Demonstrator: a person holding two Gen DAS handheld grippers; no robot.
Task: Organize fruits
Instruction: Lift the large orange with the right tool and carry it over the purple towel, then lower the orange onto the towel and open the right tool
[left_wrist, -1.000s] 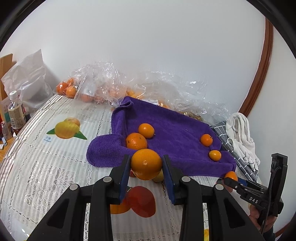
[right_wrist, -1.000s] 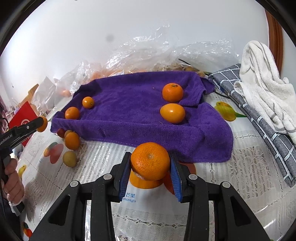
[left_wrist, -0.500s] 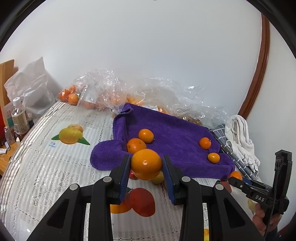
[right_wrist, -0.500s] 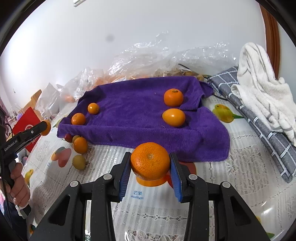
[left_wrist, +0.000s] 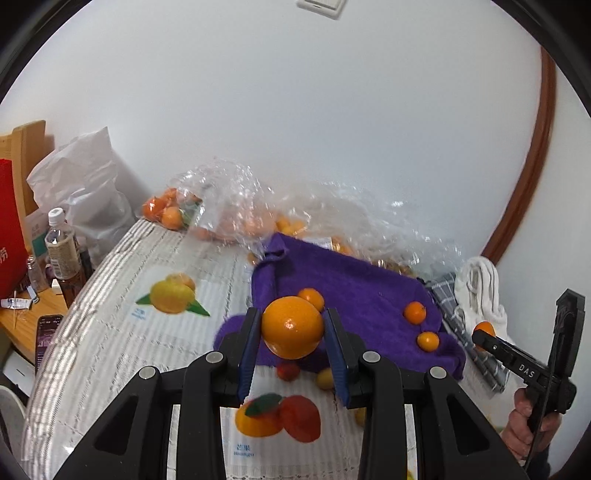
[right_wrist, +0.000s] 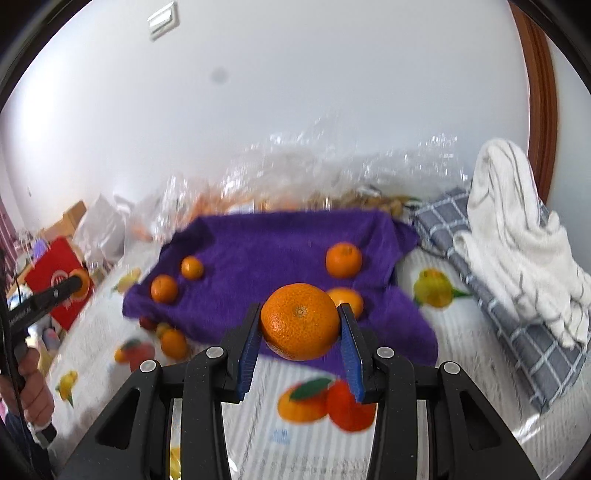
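Note:
My left gripper is shut on a smooth orange, held in the air above the near edge of the purple towel. My right gripper is shut on a dimpled orange, also held above the towel's near edge. Several small oranges lie on the towel, such as one at the left and one at the right. A few small fruits lie on the tablecloth by the towel's front left corner. The right gripper also shows at the right of the left wrist view.
Clear plastic bags with oranges lie along the wall behind the towel. A white cloth on a grey checked cloth lies at the right. A bottle, a phone and a red box stand at the left.
Both grippers have lifted and pulled back with their oranges still held; the towel and table look lower and farther away. The right wrist view is now motion-blurred.

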